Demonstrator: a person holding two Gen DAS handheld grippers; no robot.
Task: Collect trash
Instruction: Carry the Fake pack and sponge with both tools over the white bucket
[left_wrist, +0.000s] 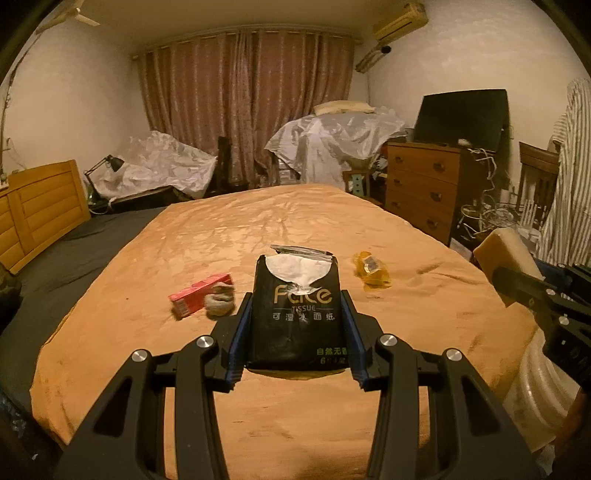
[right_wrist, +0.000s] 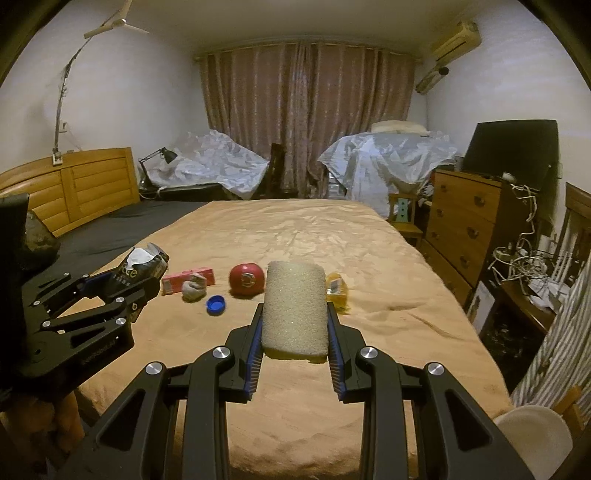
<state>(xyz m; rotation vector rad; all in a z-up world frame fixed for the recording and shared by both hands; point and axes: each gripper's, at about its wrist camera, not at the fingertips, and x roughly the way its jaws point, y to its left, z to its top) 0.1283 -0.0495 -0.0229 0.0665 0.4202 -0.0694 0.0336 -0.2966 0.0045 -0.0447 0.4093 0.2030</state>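
The left gripper (left_wrist: 297, 328) is clamped on a black tissue pack (left_wrist: 295, 314), its two fingers pressed against the pack's sides; the pack stands upright between them with its torn top open and white tissue showing. The right gripper (right_wrist: 294, 343) is closed on a beige sponge (right_wrist: 295, 308), held upright with a yellow layer at its lower edge. Both tools hang above the orange bedspread (right_wrist: 369, 258), the left one to the left of the sponge in the right wrist view.

The rest of the trash lies on the bedspread beyond the sponge. Just left of the sponge sits a red round object (right_wrist: 246, 279), and nearer the camera from it a blue bottle cap (right_wrist: 215, 305). Further left is a crumpled grey wad (right_wrist: 194, 288), touching the front of a pink carton (right_wrist: 188, 279) that lies flat. Just right of the sponge, partly hidden behind it, is a yellow wrapper (right_wrist: 337, 290).

Far right of the sponge stands a wooden chest of drawers (right_wrist: 461, 221) with a dark screen (right_wrist: 513, 147) on top. Behind everything hang pinkish curtains (right_wrist: 306, 110).
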